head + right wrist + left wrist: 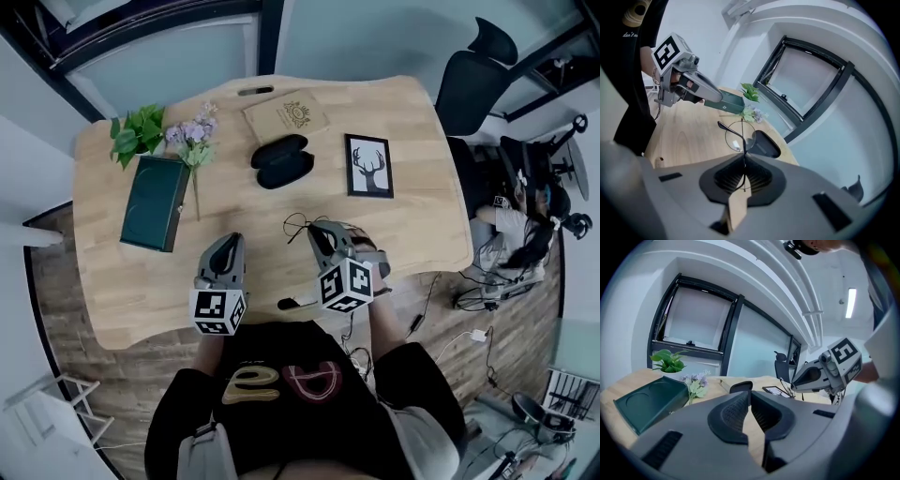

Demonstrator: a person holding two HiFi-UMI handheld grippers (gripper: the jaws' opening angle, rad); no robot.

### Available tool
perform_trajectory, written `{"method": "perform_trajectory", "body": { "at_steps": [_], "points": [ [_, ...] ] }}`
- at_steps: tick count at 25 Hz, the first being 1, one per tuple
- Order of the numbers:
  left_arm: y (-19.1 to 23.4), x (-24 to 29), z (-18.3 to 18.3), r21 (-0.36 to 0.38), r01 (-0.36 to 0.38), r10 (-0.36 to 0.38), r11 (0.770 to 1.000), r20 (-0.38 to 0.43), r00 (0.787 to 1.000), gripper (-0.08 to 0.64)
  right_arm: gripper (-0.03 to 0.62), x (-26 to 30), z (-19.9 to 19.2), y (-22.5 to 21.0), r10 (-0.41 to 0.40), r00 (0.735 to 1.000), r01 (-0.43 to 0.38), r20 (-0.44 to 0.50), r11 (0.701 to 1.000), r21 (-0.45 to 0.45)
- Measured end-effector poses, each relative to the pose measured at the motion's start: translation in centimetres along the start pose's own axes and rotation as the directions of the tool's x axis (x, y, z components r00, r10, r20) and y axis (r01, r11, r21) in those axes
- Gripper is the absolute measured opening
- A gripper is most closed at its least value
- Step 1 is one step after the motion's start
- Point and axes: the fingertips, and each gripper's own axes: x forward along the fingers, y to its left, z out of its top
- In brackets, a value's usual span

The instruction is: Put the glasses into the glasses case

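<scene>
**Head view.** My left gripper (pixel 228 246) and right gripper (pixel 319 234) are side by side over the near part of the table (pixel 412 225). The open glasses case (pixel 281 161) lies at 12 o'clock, well apart from both. A green box (pixel 155 202) lies at 10 o'clock.

**Left gripper view.** My jaws are together at the tips with nothing between them. The case shows at 12 o'clock beyond them.

**Right gripper view.** My jaws are clamped on the thin wire frame of the glasses (pixel 737 135), and the lenses stand above the tips. The case lies at 1 o'clock of the glasses.
</scene>
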Motion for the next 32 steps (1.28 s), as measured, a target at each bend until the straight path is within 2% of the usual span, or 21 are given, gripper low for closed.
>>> {"method": "perform_trajectory", "body": {
  "at_steps": [5, 12, 22, 32],
  "points": [
    [-1.8, 0.9, -0.1, -0.005, -0.037, 0.037, 0.999, 0.011, 0.999, 0.031, 0.017, 0.4, -0.4, -2.8, 0.019, 0.999, -0.015, 0.035, 0.995, -0.102],
    [-3.1, 0.0, -0.6, -0.019, -0.105, 0.105, 0.994, 0.018, 0.994, 0.032, 0.017, 1.5, -0.3, -5.6, 0.051, 0.997, -0.036, 0.056, 0.971, -0.236],
    [-0.1, -0.9, -0.9, -0.046, -0.192, 0.193, 0.98, 0.0, 0.981, 0.032, 0.017, 5.1, 0.8, -7.2, 0.104, 0.994, -0.085, 0.032, 0.926, -0.369],
    [1.8, 0.4, -1.2, -0.062, -0.211, 0.21, 0.975, -0.022, 0.977, 0.031, 0.017, 9.2, 0.6, -8.4, 0.156, 0.988, -0.141, -0.004, 0.881, -0.452]
  ]
}}
